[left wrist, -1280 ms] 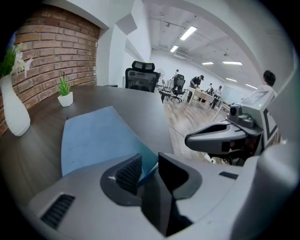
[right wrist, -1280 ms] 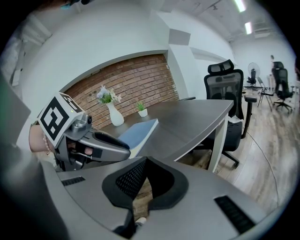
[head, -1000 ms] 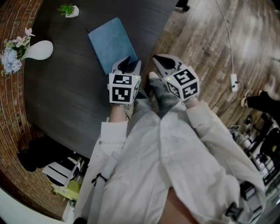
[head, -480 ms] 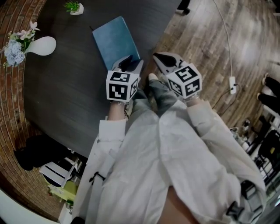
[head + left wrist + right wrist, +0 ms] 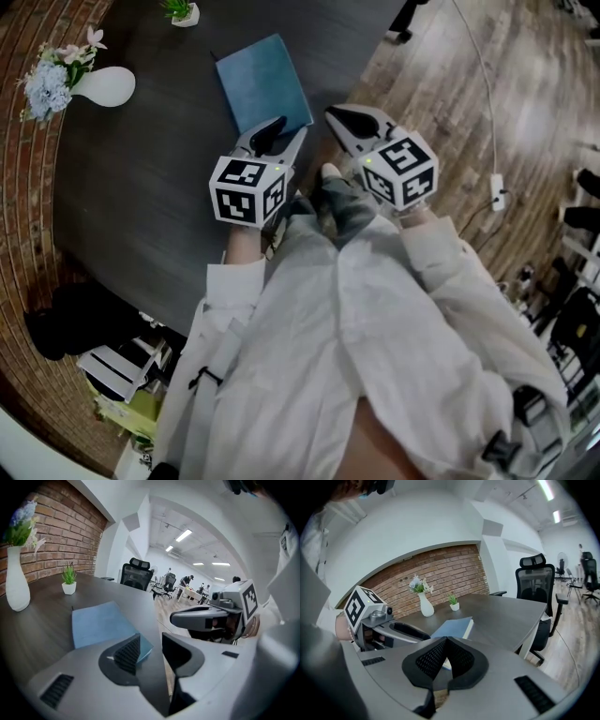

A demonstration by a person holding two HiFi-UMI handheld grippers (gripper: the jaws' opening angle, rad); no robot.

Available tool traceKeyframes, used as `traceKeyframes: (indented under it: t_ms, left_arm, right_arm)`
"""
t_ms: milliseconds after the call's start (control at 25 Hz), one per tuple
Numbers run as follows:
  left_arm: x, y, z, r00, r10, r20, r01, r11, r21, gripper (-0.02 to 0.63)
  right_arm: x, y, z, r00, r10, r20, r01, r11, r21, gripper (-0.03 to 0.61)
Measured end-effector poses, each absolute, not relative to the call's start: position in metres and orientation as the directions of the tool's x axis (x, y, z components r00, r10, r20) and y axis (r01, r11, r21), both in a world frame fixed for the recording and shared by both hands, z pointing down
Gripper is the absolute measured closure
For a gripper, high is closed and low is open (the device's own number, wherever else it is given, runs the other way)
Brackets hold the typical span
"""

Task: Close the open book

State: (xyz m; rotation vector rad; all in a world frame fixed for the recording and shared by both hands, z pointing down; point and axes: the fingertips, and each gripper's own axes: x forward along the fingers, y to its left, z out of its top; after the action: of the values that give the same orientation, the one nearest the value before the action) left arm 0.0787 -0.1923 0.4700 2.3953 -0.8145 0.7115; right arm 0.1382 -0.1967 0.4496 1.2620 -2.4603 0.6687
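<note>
Book lies shut, blue cover up, upper centre of head view, on worktop. Left claw has just been spreading and holds nothing. Right claw is pressed together, empty. Both seem to be lifting clear, so closing looks done.

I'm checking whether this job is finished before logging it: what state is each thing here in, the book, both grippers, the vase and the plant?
Book: closed, lying flat on the table, blue cover up.
Left gripper: jaws open, having just been opening, nothing between them.
Right gripper: jaws shut, empty.
Vase: upright, flowers in it.
Potted plant: upright.
</note>
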Motion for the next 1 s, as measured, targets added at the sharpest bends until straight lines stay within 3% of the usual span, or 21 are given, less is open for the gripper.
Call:
traceKeyframes:
  t_ms: [240,400,1000]
  left_arm:
    - [0.058,-0.193,0.448,0.712,-0.441,0.546,-0.661,-0.682,0.312,0.475]
    - [0.044,-0.194,0.433,0.723,-0.481,0.497,-0.666,-0.676,0.315,0.53]
    - [0.006,-0.198,0.387,0.714,-0.598,0.363,-0.696,-0.658,0.286,0.58]
  right_arm:
    - [0.122,-0.2,0.431,-0.572,-0.701,0.426,-0.819,0.515,-0.252,0.574]
    - [0.112,-0.201,0.42,-0.57,-0.713,0.408,-0.82,0.523,-0.231,0.574]
    - [0.076,-0.204,0.374,-0.63,-0.702,0.332,-0.775,0.592,-0.219,0.573]
